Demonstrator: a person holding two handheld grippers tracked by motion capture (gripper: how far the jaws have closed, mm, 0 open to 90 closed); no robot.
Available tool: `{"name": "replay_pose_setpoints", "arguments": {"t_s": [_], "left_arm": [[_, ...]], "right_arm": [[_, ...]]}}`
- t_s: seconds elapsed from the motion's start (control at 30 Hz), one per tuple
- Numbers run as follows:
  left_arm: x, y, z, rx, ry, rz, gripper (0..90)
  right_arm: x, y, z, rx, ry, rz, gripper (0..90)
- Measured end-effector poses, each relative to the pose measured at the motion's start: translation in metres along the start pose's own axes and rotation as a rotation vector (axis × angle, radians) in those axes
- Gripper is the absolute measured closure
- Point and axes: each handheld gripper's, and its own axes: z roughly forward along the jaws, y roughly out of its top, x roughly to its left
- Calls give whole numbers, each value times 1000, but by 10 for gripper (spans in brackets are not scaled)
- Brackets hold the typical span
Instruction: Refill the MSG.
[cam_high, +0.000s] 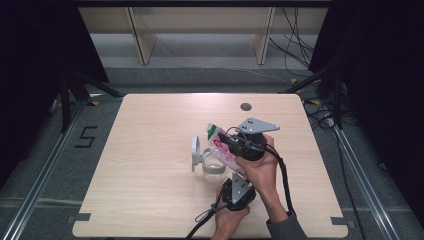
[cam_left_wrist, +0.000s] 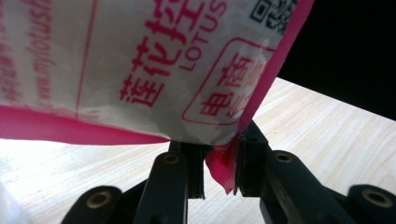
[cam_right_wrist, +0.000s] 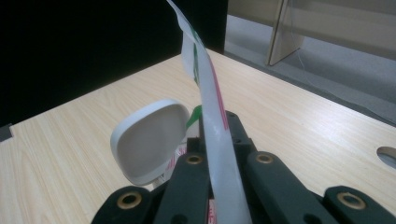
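So both grippers, left (cam_high: 231, 181) & right (cam_high: 231, 143), clamp the packet (cam_high: 220, 145) over the open container (cam_high: 212, 162); pouring not yet done.

A flat white plastic pouch (cam_high: 221, 146) with pink edges, pink Chinese lettering and the word LOTUS (a green patch marks its far end) is held slanting above the table; its lower pink corner (cam_left_wrist: 223, 169) is pinched. Beneath it stands a clear plastic container (cam_high: 214, 166) on the table; its white hinged lid (cam_right_wrist: 149, 139) is open and upright.
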Motion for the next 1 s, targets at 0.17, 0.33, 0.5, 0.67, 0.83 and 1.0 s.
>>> {"name": "replay_pose_setpoints", "arguments": {"t_s": [0.17,0.33,0.5,0.67,0.83,1.0], "left_arm": [[0,0,1,-1,-1,-2,761],[0,1,2,-1,2,0,762],[-1,1,2,-5,4,4,765],[-2,1,3,-15,10,13,765],[-3,3,3,-23,12,8,766],[-2,3,2,-32,21,20,767]], "right_arm": [[-2,1,2,-3,-9,-29,893],[-2,1,5,4,-8,-51,886],[0,1,6,0,-22,-52,881],[2,3,6,23,-12,-60,893],[2,6,6,25,-18,-93,896],[2,7,6,17,-15,-108,899]]}}
